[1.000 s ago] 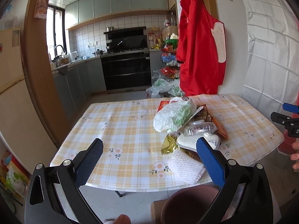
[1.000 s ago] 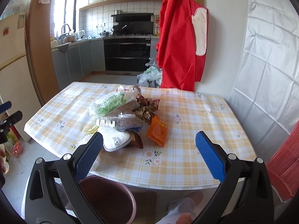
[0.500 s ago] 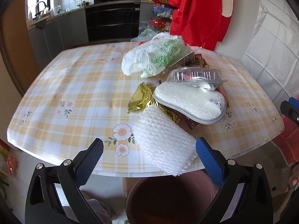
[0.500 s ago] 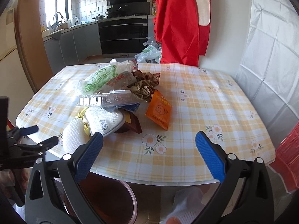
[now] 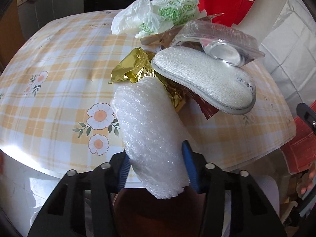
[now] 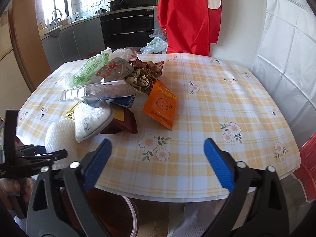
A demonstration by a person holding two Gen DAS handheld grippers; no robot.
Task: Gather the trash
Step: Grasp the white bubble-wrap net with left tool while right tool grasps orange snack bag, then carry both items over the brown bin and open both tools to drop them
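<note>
Item in hand: white foam netting sleeve (image 5: 152, 138), clamped between the blue fingers (image 5: 187, 158) of my left gripper (image 5: 155, 169), which have closed in on its near end. The sleeve's long axis runs away from me, near end overhanging the bench (image 5: 49, 79) edge, far end resting against the gold foil wrapper (image 5: 134, 69). I judge the coming move a short pull toward me and downward, since the reddish-brown bin (image 6: 110, 213) sits on the floor right below the near bench edge, under both grippers; I cannot tell how much of its mouth lies clear of the edge. Right gripper (image 6: 158, 164): fingers spread wide, holding nothing, hovering over the near bench edge, right of the pile. Remaining trash, left-centre of the bench: white padded insole (image 5: 205, 83) touching the sleeve's far-right side and lying over a dark red packet (image 6: 122, 124); clear plastic clamshell (image 5: 217, 41) beyond it; green-printed plastic bag (image 5: 158, 15) farthest; crumpled brown wrapper (image 6: 144, 77); orange snack packet (image 6: 162, 106) nearest my right gripper, long axis slanting near-right. Open room: the right half of the bench carries nothing. Risk, as I judge it: dragging the sleeve may tug the foil and the insole along.
</note>
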